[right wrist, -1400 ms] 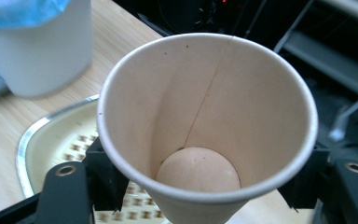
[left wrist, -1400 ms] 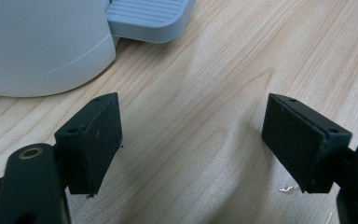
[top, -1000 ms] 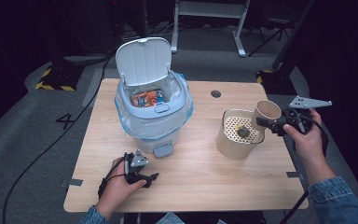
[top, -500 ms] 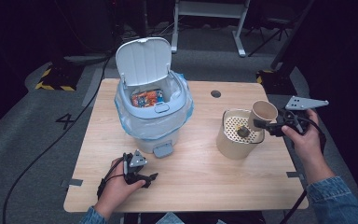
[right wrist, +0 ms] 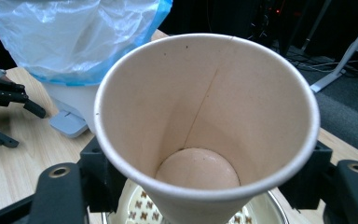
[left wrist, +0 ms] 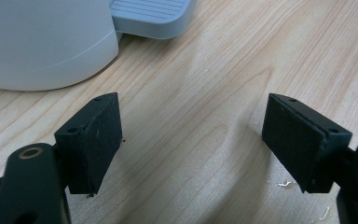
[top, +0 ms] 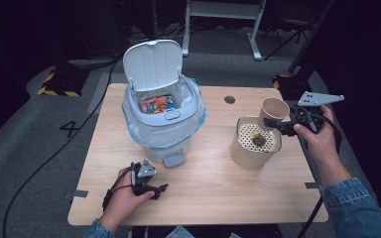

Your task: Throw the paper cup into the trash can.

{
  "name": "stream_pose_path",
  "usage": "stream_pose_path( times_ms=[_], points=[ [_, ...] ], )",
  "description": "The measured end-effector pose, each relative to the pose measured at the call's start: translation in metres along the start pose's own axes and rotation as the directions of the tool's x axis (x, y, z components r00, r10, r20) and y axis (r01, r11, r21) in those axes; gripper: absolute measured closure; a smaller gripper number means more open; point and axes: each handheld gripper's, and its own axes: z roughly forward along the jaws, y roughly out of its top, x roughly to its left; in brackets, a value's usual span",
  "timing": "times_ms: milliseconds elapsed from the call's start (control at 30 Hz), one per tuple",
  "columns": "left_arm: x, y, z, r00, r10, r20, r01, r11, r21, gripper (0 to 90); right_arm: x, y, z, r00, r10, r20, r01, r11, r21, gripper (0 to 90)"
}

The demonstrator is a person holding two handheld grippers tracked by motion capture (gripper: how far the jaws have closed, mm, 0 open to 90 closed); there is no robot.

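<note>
A: Now, versus 1 second back: right gripper (top: pixel 281 125) raised a little, jaws eased slightly wider, yet pinching the paper cup (top: pixel 273 113) above the strainer pot (top: pixel 243 153).

B: Noted. Cup: tan, tapered, smooth, seam inside, empty. Pot: cream cylinder, perforated insert. Left gripper (top: pixel 151 190) unmoved, jaws spread over bare wood-grain table (top: pixel 218 188), beside the pale plastic pedal bin (top: pixel 163 119) lined with a blue bag.
</note>
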Motion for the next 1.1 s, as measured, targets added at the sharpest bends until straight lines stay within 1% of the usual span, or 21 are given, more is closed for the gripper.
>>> stream_pose_path(
  times_ms=[33, 67, 100, 167, 200, 233, 267, 433, 533, 733, 833, 867, 900, 1033, 1100],
  points=[
    [0.0, 0.0, 0.0, 0.9999, 0.012, -0.003, -0.012, 0.9999, 0.004, 21.0, 0.001, 0.008, 0.005, 0.9999, -0.007, -0.007, 0.007, 1.0, 0.003, 29.2],
    [0.0, 0.0, 0.0, 0.9999, 0.012, -0.003, -0.012, 0.9999, 0.004, 21.1, 0.001, 0.008, 0.005, 0.9999, -0.007, -0.007, 0.007, 1.0, 0.003, 29.2],
    [0.002, -0.001, -0.001, 0.9999, 0.016, -0.003, -0.016, 0.9999, 0.004, 21.1, 0.003, 0.015, 0.01, 0.9998, -0.011, -0.016, 0.011, 1.0, -0.004, 29.1],
    [0.003, -0.003, -0.003, 1.0, 0.005, -0.008, -0.005, 1.0, 0.003, 21.1, 0.004, 0.022, 0.015, 0.9995, -0.014, -0.027, 0.014, 1.0, -0.012, 29.1],
    [0.003, -0.003, -0.003, 1.0, 0.005, -0.008, -0.005, 1.0, 0.003, 21.5, 0.004, 0.022, 0.015, 0.9995, -0.014, -0.027, 0.014, 1.0, -0.012, 29.1],
    [0.004, -0.004, -0.004, 0.9999, 0.003, -0.012, -0.003, 1.0, 0.001, 21.7, 0.005, 0.03, 0.021, 0.9992, -0.021, -0.035, 0.021, 1.0, -0.014, 29.0],
    [0.005, -0.004, -0.004, 0.9999, -0.003, -0.01, 0.003, 1.0, 0.001, 21.7, 0.006, 0.032, 0.023, 0.999, -0.024, -0.038, 0.024, 1.0, -0.013, 29.0],
    [0.005, -0.004, -0.004, 0.9999, 0.009, -0.01, -0.008, 1.0, 0.003, 20.5, 0.012, 0.054, 0.039, 0.9968, -0.043, -0.067, 0.042, 0.999, -0.02, 29.0],
    [0.005, -0.004, -0.004, 0.9999, 0.009, -0.008, -0.009, 1.0, 0.003, 20.1, 0.016, 0.067, 0.047, 0.995, -0.055, -0.083, 0.052, 0.998, -0.03, 28.9],
    [0.005, -0.004, -0.004, 0.9999, 0.013, -0.01, -0.012, 0.9999, 0.006, 19.8, 0.026, 0.09, 0.06, 0.9931, -0.071, -0.094, 0.067, 0.997, -0.044, 28.7],
    [0.005, -0.004, -0.004, 0.9999, 0.014, -0.009, -0.013, 0.9999, 0.006, 19.3, 0.032, 0.099, 0.067, 0.9925, -0.075, -0.097, 0.068, 0.995, -0.067, 28.6],
    [0.005, -0.004, -0.004, 0.9999, 0.014, -0.009, -0.013, 0.9999, 0.006, 19.2, 0.032, 0.099, 0.067, 0.9925, -0.075, -0.097, 0.068, 0.995, -0.067, 28.6],
    [0.004, -0.004, -0.003, 0.9999, 0.011, -0.008, -0.011, 0.9999, 0.005, 19.2, 0.036, 0.106, 0.073, 0.9922, -0.067, -0.105, 0.057, 0.994, -0.094, 28.6],
    [0.004, -0.004, -0.003, 0.9999, 0.012, -0.009, -0.012, 0.9999, 0.004, 19.2, 0.042, 0.115, 0.084, 0.9901, -0.077, -0.118, 0.062, 0.99, -0.125, 28.6],
    [0.005, -0.004, -0.004, 0.9998, 0.017, -0.011, -0.016, 0.9999, 0.005, 19.2, 0.046, 0.121, 0.09, 0.989, -0.073, -0.129, 0.055, 0.989, -0.136, 28.6]
  ],
)
